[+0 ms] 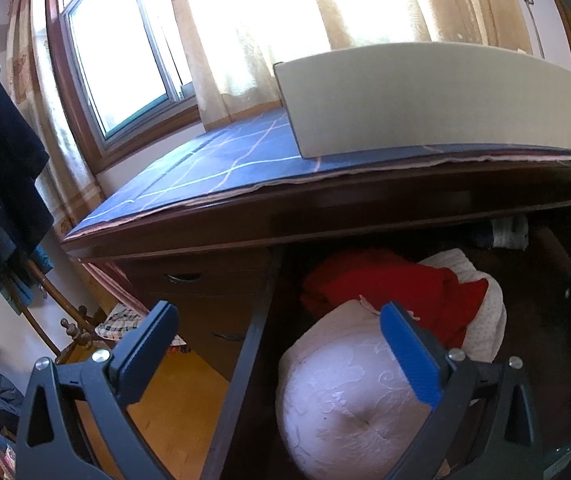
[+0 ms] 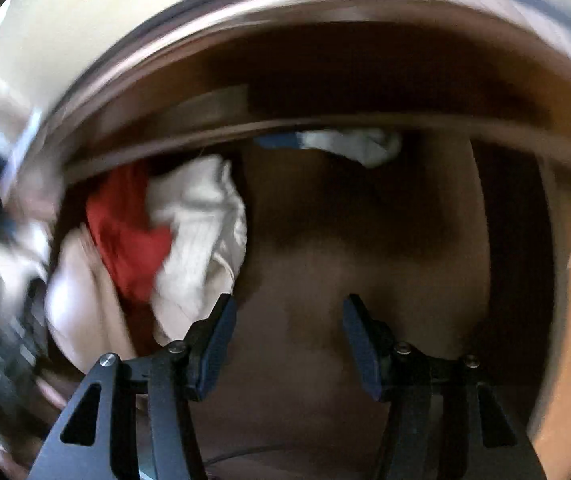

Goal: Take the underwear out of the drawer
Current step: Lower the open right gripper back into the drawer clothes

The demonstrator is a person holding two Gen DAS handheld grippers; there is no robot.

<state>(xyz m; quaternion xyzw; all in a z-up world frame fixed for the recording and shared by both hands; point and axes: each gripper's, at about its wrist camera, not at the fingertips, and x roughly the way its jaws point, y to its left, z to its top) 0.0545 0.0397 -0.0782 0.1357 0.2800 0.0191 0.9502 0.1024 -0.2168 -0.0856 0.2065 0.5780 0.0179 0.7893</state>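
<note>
- my right claw (image 2: pixel 289 344) points down into the open drawer (image 2: pixel 365 260), fingers apart with nothing between them, only bare drawer floor below. this view is smeared, so fine detail is lost.
- my left claw (image 1: pixel 281 352) hangs wide apart at the drawer's front; its blue-padded finger (image 1: pixel 409 356) overlaps a white padded bra cup (image 1: pixel 345 408) in the view, but i can't tell if it touches. nothing is clamped.
- the underwear is all in the drawer: the bra cup nearest the front, a red garment (image 1: pixel 389 292) behind it, a white knit piece (image 1: pixel 481 316) beside the red one, and a small white and blue bundle (image 2: pixel 349 144) at the back under the dresser top (image 1: pixel 325 200).
- progress, as i judge it: drawer is open, nothing lifted out. picking a piece, pinching it and carrying it clear all remain.
- room: the clothes crowd one side, the other side is open floor. the dresser top overhangs the back, so reaching deep is tight; the drawer's side rail (image 1: pixel 245 352) runs between my left fingers. lifting straight up near the front looks freest.
</note>
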